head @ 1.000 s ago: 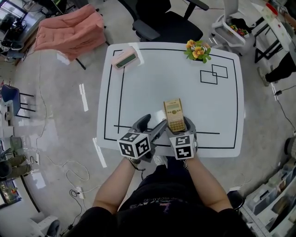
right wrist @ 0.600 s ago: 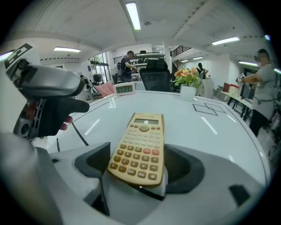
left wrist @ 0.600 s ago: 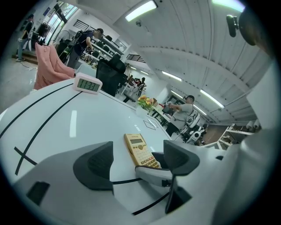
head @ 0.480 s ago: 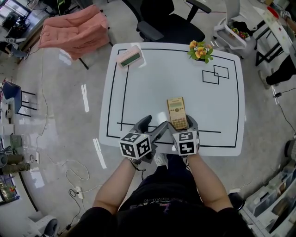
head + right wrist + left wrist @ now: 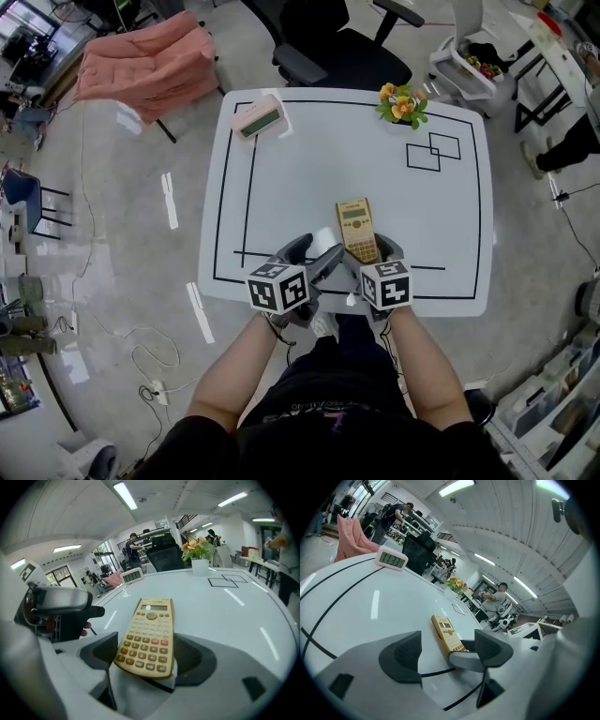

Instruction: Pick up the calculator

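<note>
A tan calculator lies lengthwise near the front edge of the white table. Its near end sits between the jaws of my right gripper, which is shut on it. That end is raised a little over the gripper's body, and the display end points away from me. In the left gripper view the calculator slopes down toward the tabletop. My left gripper hovers just to the left of it, open, with nothing between its fingers.
A pink desk clock stands at the far left corner. A flower pot stands at the far right, near two taped squares. A black office chair stands beyond the table, and a pink-draped chair to the left.
The right gripper has shifted slightly to the right, with the calculator still between its jaws. The left gripper has barely moved.
</note>
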### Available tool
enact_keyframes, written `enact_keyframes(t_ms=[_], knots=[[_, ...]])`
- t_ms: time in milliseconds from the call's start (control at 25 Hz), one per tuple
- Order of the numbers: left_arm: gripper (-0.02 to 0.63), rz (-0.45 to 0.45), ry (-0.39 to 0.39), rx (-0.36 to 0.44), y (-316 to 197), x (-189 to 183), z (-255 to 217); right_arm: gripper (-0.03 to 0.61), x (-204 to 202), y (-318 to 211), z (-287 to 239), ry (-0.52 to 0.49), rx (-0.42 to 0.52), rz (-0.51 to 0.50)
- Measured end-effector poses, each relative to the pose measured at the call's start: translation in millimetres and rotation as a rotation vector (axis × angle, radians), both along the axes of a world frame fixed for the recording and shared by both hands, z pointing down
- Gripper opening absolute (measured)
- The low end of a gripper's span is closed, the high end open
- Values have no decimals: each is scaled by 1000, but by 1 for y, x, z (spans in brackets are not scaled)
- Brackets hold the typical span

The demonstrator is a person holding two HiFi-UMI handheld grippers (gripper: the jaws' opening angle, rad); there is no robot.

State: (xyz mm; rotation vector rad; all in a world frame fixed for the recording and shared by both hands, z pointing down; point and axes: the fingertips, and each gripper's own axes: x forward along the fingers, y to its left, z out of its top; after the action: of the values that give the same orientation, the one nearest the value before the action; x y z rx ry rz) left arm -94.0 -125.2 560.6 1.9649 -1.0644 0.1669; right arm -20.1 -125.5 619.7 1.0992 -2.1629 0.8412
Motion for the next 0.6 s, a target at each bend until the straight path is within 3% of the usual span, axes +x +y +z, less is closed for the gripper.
enact_keyframes(t_ms=[600], knots=[[336, 16, 84, -127, -31, 36, 31, 370, 5, -4, -10, -223, -112, -7]])
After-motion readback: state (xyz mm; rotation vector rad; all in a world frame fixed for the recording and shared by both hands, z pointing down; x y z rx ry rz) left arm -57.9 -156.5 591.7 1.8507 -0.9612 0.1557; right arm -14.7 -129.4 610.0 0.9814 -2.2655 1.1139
